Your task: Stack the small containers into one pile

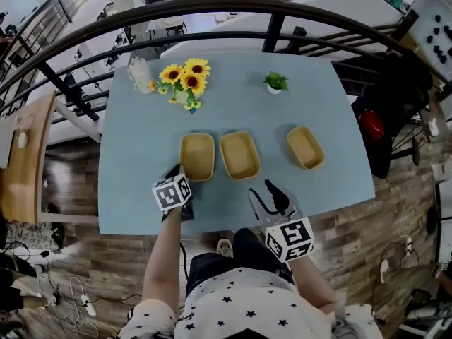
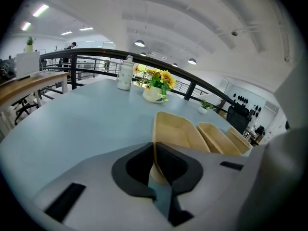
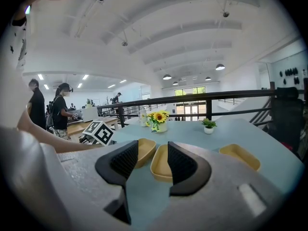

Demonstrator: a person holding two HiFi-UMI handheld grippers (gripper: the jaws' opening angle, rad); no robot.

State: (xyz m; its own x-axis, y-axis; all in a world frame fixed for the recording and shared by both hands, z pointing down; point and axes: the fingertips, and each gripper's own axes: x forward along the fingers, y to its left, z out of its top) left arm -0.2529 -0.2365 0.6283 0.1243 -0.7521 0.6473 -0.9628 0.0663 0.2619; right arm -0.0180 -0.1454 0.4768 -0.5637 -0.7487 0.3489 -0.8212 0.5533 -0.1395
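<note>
The left gripper (image 2: 154,150) has its fingers pinched on the near rim of the left container (image 2: 175,131), which stands on the bench (image 1: 141,154) beside the middle container (image 1: 239,155). The right gripper (image 3: 148,160) is wide and empty. Only a thin edge is held, so the container may tilt or slip when lifted.

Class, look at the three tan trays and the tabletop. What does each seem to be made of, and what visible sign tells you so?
Trays: probably moulded plastic or pressed fibre, with a matte tan finish. The signs are thin walls, rounded corners, and no shine or grain. Which of the two it is cannot be told. Tabletop: likely laminate or painted board, smooth and pale blue, with even colour, a soft sheen and no grain.
</note>
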